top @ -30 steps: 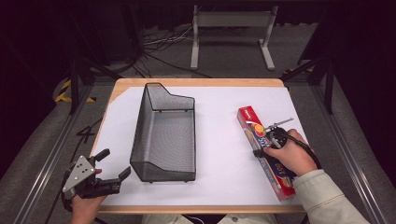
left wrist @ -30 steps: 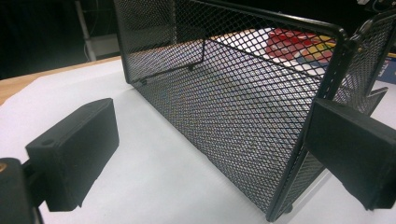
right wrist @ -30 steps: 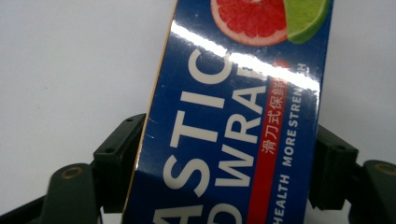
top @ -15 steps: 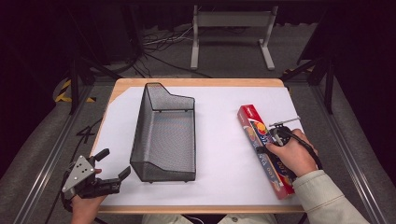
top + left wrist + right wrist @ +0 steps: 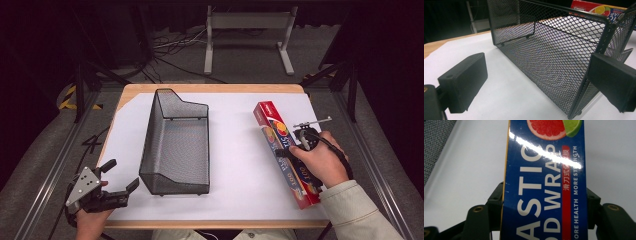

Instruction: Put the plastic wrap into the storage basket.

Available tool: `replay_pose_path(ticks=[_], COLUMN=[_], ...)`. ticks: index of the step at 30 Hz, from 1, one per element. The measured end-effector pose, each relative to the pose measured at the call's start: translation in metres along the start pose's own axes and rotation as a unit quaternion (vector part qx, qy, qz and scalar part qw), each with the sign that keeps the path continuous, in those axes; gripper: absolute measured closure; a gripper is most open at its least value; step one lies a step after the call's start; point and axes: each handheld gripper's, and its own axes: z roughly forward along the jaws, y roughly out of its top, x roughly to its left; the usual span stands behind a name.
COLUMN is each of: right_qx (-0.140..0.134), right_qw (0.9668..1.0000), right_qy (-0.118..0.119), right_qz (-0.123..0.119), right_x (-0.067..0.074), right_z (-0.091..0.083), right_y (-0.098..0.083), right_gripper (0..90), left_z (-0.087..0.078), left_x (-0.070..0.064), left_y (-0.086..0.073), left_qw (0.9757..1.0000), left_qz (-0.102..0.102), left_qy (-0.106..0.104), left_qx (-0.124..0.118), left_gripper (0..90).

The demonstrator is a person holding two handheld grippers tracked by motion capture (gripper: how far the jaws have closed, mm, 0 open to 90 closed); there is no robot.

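Plastic wrap box (image 5: 286,152): lies flat near desk (image 5: 235,145) right edge, long axis front-to-back. Right gripper (image 5: 295,147) jaws clamp box sides. Left gripper (image 5: 120,185) at front-left corner, jaws wide, nothing held. Mesh basket (image 5: 175,142) left of centre.

This looks like a lab or recording studio, not a home. The wooden counter (image 5: 131,91) wears a plain white sheet (image 5: 235,150). Around the counter runs a dark metal frame (image 5: 80,95) on grey carpet. Beyond the counter's far edge, loose cables (image 5: 170,47) sprawl beside a grey metal stand (image 5: 247,30), with black surroundings.
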Motion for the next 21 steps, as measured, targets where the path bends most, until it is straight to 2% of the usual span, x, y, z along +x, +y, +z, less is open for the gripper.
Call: replay_pose_path(ticks=[9,17,21], right_qx=[-0.024,-0.037,-0.042], right_qw=[0.9997,0.9990,0.9985], right_qy=[0.009,0.023,0.037], right_qz=[0.003,0.009,0.002], right_x=[0.007,0.016,0.026], right_z=[-0.022,-0.029,-0.031], right_y=[0.010,0.017,0.023], right_gripper=[39.5,39.5,39.5], left_z=[0.000,0.000,0.000], left_x=[0.000,0.000,0.000], left_y=[0.000,0.000,0.000], left_qw=[1.0000,1.0000,1.0000], left_qz=[0.003,0.005,0.005], left_qy=[0.000,0.000,-0.001], left_qx=[0.002,0.003,0.003], left_gripper=[4.1,4.1,4.1])
